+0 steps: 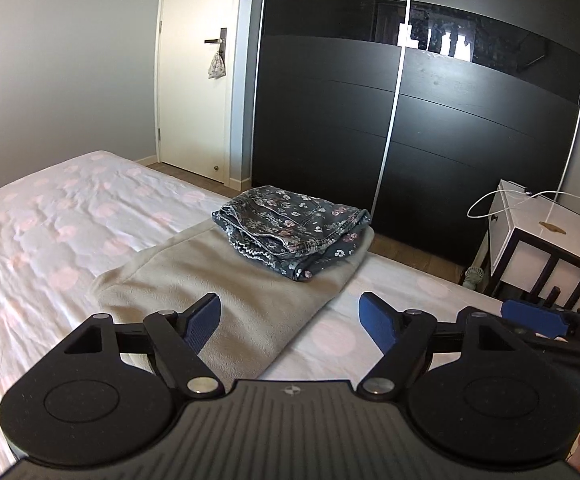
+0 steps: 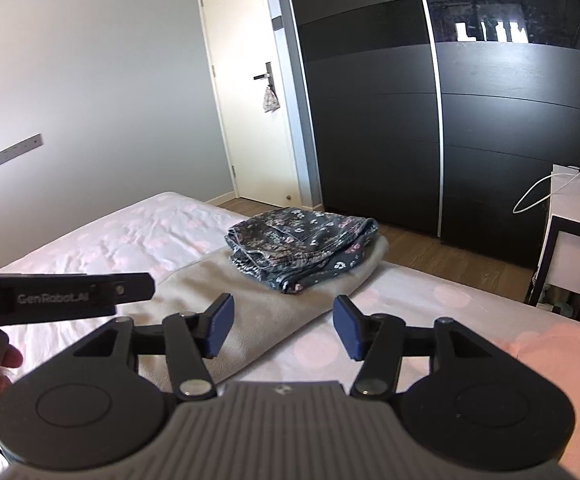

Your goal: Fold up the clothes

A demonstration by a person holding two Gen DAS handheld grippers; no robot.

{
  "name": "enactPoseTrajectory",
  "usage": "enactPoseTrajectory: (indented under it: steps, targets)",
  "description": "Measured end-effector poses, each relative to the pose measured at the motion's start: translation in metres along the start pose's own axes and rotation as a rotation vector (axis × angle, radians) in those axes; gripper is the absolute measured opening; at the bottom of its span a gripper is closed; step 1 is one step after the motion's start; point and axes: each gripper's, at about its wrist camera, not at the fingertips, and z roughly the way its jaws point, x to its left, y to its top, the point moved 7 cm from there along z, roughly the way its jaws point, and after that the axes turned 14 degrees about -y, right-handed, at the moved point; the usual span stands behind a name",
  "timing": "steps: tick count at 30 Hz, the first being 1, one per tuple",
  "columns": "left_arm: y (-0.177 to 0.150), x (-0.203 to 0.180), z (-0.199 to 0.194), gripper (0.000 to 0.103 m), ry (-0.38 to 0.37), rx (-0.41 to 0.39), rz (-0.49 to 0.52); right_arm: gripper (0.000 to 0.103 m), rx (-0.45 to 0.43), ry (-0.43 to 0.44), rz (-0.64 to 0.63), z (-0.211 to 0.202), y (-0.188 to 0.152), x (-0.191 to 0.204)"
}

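Two grippers up over bed point(image 1: 41, 216), both empty. Left gripper point(image 1: 290, 320) spread wide, nothing between pads. Right gripper point(image 2: 281, 330) parted too, less wide, nothing held. Floral denim garment point(image 1: 294, 232) folded, sitting on far end of folded beige blanket point(image 1: 225, 300), close to bed edge by dark wardrobe point(image 1: 430, 140). Pink cloth point(image 2: 562, 360) at lower right, right view only, looks unfolded, likely next up. Risks: denim stack near mattress edge, could slide off if blanket gets tugged or bumped. Grippers close side by side, could clash on next reach. Grabbing pink cloth in one layer only or off-corner means crooked fold. White cable point(image 1: 502, 200) on side table point(image 1: 530, 224) well apart, low snag risk.
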Motion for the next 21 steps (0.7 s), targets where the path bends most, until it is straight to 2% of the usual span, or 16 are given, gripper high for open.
enactPoseTrajectory:
  steps: [4, 11, 16, 21]
  targets:
    - [-0.005, -0.007, -0.011, 0.076, 0.085, 0.006, 0.022, 0.07, -0.007, 0.026, -0.015, -0.008, -0.007, 0.001]
    - [0.0, -0.004, -0.032, 0.076, 0.167, -0.021, 0.034, 0.075, -0.008, 0.071, -0.05, -0.021, -0.018, 0.015]
    - [-0.002, -0.001, -0.037, 0.076, 0.17, -0.023, 0.027, 0.08, -0.043, 0.065, -0.093, -0.029, -0.015, 0.028]
    - [-0.013, 0.002, -0.034, 0.076, 0.187, 0.004, 0.025, 0.08, -0.044, 0.076, -0.103, -0.033, -0.014, 0.034]
